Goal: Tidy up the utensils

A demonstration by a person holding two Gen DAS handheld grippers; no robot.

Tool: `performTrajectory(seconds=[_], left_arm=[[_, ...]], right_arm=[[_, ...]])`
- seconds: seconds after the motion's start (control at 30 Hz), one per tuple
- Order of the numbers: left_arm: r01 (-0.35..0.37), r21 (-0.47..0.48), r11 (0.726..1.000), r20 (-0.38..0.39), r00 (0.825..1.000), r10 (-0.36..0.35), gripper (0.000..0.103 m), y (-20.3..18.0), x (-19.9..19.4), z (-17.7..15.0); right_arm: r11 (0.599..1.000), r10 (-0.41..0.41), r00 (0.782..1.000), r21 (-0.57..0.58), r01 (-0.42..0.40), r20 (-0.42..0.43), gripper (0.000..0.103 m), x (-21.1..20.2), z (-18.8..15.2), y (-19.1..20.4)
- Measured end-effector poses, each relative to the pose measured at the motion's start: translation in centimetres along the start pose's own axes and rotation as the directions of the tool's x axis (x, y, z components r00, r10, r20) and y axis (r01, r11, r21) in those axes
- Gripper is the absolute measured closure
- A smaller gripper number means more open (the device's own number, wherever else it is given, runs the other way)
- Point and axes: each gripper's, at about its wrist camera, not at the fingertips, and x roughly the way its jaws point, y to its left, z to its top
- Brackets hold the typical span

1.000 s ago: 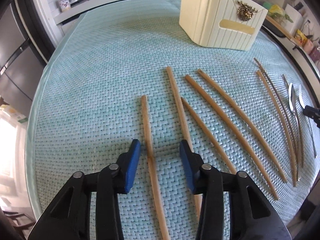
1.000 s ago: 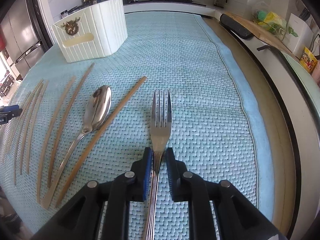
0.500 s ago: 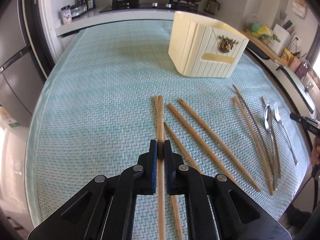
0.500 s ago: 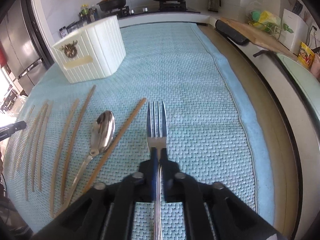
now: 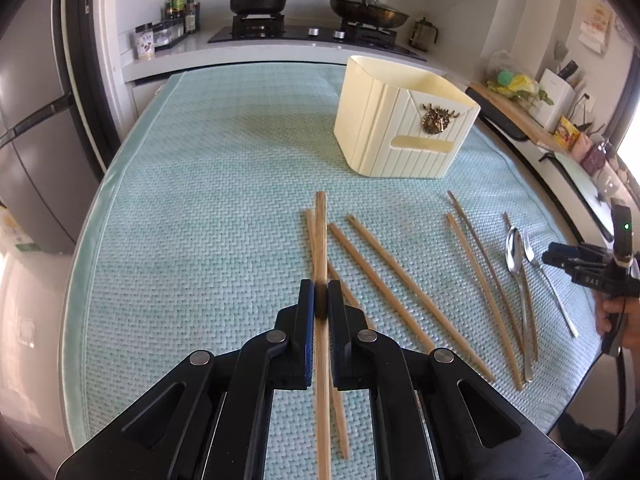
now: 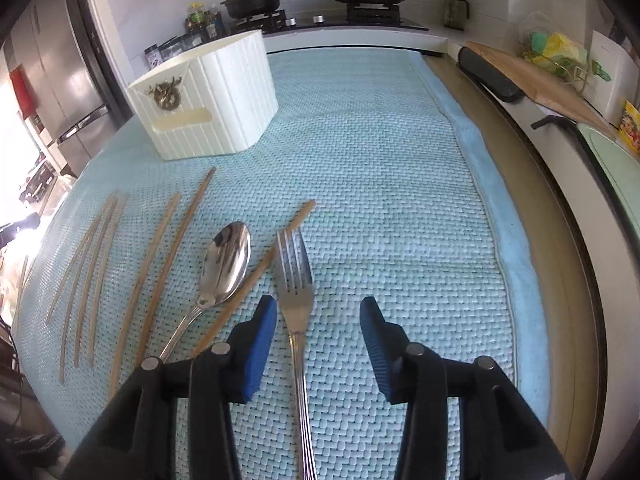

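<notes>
On the bench point(image 5: 208, 184), which is covered by a woven pale-green mat, the left claw point(image 5: 321, 300) is pinching a wooden chopstick point(image 5: 320, 232) between its blue pads. The stick runs straight ahead from the claw, its far end crossing above another chopstick lying on the mat. Three more chopsticks point(image 5: 400, 280) lie just to the right of it, fanned out and pointing toward a cream ribbed utensil holder point(image 5: 384, 136) that stands upright farther back, with a small brass ornament on its front. Two more sticks lie farther right, near a spoon point(image 5: 514, 250).

The right claw point(image 6: 318, 316) has just been opening and now stands spread, its pads clear of the fork point(image 6: 294, 272) that lies flat on the mat between them, tines pointing away. The fork's handle runs back under the claw, nearer the left pad. In the right wrist view the spoon sits just left of the fork, bowl up, with one chopstick point(image 6: 264, 264) slanting between the two and passing under the fork's tines. The utensil holder is well apart from both, at the upper left.
</notes>
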Motion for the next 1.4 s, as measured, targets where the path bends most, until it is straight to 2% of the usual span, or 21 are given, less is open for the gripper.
performTrajectory(seconds=[0.13,0.27,0.3,0.37,0.47,0.57,0.73,0.87,1.1,1.4], left_arm=[[0.0,0.002,1.0,-0.005,1.0,0.0,0.099,-0.1,0.2,-0.1],[0.0,-0.004,1.0,-0.002,1.0,0.0,0.099,0.0,0.0,-0.3],[0.0,-0.008,1.0,0.0,1.0,0.0,0.099,0.1,0.0,-0.3],[0.0,-0.012,1.0,0.005,1.0,0.0,0.099,0.2,-0.2,-0.3],[0.002,-0.016,1.0,0.019,1.0,-0.001,0.099,0.3,-0.8,-0.1],[0.007,-0.012,1.0,0.044,0.999,-0.006,0.099,0.0,-1.9,0.3],[0.025,-0.002,1.0,0.121,0.992,-0.025,0.099,-1.2,-4.8,1.4],[0.057,-0.009,0.998,0.182,0.982,-0.055,0.099,-2.1,-7.0,2.3],[0.1,-0.022,0.995,0.243,0.966,-0.092,0.099,-3.3,-8.6,3.6],[0.127,-0.047,0.991,0.256,0.96,-0.111,0.099,-3.4,-8.7,3.8]], right_arm=[[0.996,-0.047,0.999,-0.074,0.047,-0.004,0.057,2.5,1.4,1.0],[0.993,-0.033,0.999,-0.113,0.032,-0.004,0.059,4.2,2.5,1.2],[0.993,-0.017,1.0,-0.118,0.016,-0.008,0.078,4.1,2.6,1.2],[0.994,-0.009,1.0,-0.107,0.008,-0.013,0.079,3.8,2.8,1.2],[0.996,0.003,0.999,-0.09,0.0,0.037,0.079,1.5,2.5,1.1],[0.998,0.033,0.992,-0.066,-0.024,0.125,0.079,-2.3,2.3,1.5],[0.997,0.066,0.961,-0.061,-0.051,0.268,0.079,-9.3,1.9,2.2],[0.996,0.074,0.935,-0.074,-0.051,0.347,0.079,-13.1,1.4,3.2],[0.996,0.067,0.902,-0.079,-0.037,0.428,0.079,-15.4,2.5,3.9],[0.997,0.071,0.887,-0.07,-0.043,0.457,0.079,-16.0,4.1,4.1]])
